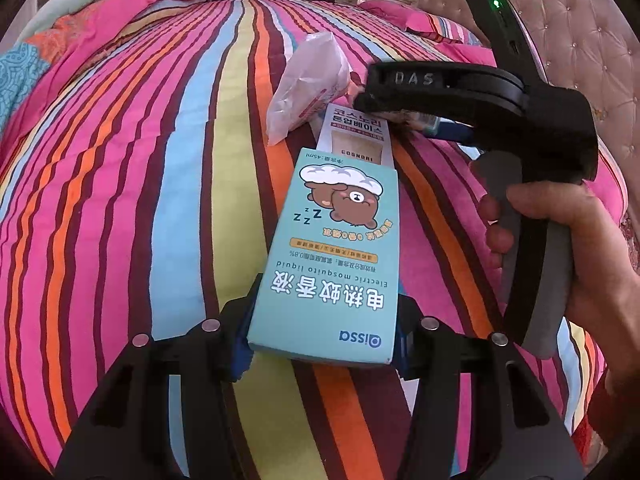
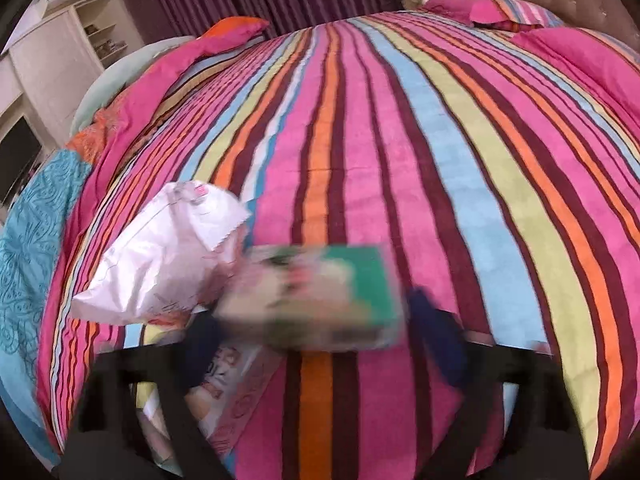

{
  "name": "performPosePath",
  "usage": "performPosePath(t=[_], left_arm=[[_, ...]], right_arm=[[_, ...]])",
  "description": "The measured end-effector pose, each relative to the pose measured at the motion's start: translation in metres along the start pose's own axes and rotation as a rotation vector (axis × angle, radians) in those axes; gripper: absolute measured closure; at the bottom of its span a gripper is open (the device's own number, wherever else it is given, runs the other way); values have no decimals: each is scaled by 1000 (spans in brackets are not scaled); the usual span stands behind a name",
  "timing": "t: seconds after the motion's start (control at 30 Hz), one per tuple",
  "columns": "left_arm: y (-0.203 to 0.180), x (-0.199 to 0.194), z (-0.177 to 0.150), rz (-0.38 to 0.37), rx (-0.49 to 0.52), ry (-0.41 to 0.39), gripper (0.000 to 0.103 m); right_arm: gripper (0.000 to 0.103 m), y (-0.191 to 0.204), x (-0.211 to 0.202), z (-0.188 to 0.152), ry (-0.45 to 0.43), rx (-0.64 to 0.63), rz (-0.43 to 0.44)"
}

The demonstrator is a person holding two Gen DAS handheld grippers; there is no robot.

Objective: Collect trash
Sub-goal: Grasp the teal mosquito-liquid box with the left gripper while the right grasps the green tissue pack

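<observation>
Lying on the striped bedspread [image 1: 132, 184], three pieces of trash cluster together. The left gripper [image 1: 324, 332] clamps the near end of a teal box [image 1: 328, 256], whose long axis runs straight away from the claw toward the headboard [image 1: 560, 40]. A second, paler carton [image 1: 356, 136] lies just beyond the teal box, in line with it, its near end tucked under the teal one. The right gripper [image 2: 320, 332], reaching in from the right, sits at the far end of that paler carton; its view shows a blurred green-and-white box [image 2: 320, 300] between its fingers. The jaws appear narrow around this box, though motion blur leaves firm contact uncertain. A crumpled white bag [image 1: 308, 80] rests just left of the carton's far end and appears to touch the blurred box in the right view. The right gripper is clearly nearer to the bag, which crowds its left finger. Any lift of the box probably drags the bag along.
</observation>
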State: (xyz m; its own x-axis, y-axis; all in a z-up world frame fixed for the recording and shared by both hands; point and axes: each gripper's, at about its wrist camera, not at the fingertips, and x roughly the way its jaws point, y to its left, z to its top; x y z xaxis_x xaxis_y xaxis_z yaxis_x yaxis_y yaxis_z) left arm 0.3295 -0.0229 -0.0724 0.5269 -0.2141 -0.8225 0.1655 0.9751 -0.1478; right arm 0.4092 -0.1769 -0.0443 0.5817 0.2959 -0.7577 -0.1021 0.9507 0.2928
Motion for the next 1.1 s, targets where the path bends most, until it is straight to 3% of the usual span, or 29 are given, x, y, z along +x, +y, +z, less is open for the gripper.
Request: performPosePath(t=[0.23, 0.47, 0.7, 1.1], left_arm=[[7, -7, -4, -43, -42, -4, 52], [7, -26, -19, -35, -44, -6, 52], [10, -53, -52, -33, -57, 8, 52], [7, -101, -108, -27, -48, 10, 52]], right_arm=[[35, -6, -22, -10, -30, 0, -19], [35, -9, -59, -37, -51, -8, -85], [35, -8, -95, -75, -45, -23, -160], [35, 3, -147, -140, -28, -20, -156]])
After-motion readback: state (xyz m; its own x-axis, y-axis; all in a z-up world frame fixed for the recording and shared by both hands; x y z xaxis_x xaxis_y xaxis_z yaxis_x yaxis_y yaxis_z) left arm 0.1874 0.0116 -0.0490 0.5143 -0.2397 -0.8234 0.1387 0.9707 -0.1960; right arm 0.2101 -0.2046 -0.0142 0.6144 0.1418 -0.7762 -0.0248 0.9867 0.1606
